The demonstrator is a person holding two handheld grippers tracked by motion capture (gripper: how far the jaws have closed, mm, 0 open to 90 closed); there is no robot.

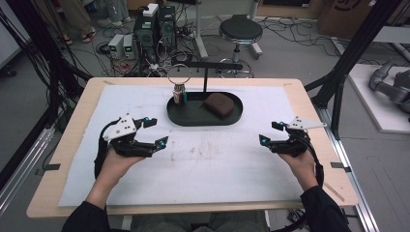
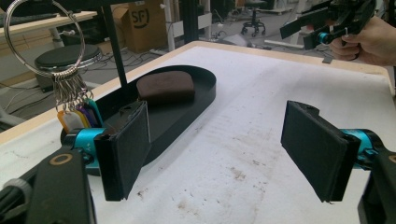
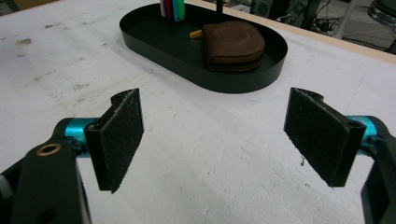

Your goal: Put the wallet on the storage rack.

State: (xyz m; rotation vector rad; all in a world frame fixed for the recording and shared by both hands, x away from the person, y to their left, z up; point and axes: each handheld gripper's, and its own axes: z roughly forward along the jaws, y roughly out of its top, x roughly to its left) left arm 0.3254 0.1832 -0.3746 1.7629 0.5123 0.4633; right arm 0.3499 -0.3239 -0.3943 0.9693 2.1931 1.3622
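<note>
A: Item one, my left gripper (image 1: 155,131). Condition?

B: Jaws spread wide, nothing between them. I hold it above the white mat (image 1: 217,159), left of centre. In the left gripper view its two black pads (image 2: 125,149) stand well apart, with bare stained mat between them.

A: Item two, my right gripper (image 1: 270,133).

B: Also released, holding nothing. It hovers over the right part of the mat, jaws turned inward toward the middle. In the right gripper view the pads (image 3: 120,135) frame an empty stretch of mat. It shows too at the upper right of the left gripper view (image 2: 322,28), held in my hand (image 2: 369,39).

A: Item three, black oval tray (image 1: 193,117).

B: On the mat at the far middle of the table (image 1: 67,145), between the two grippers and beyond both, well apart from each.

A: Contents?

B: One brown wallet (image 1: 218,104), lying flat in the tray's right half. One key ring (image 1: 179,74), hung from a black stand (image 1: 205,77) that rises from the tray; its cluster of coloured tags (image 1: 179,95) dangles over the tray's left end. Whether the tags touch the tray floor, I cannot tell.

A: Contact with either gripper?

B: None. Wallet, ring and tray are all untouched.
</note>
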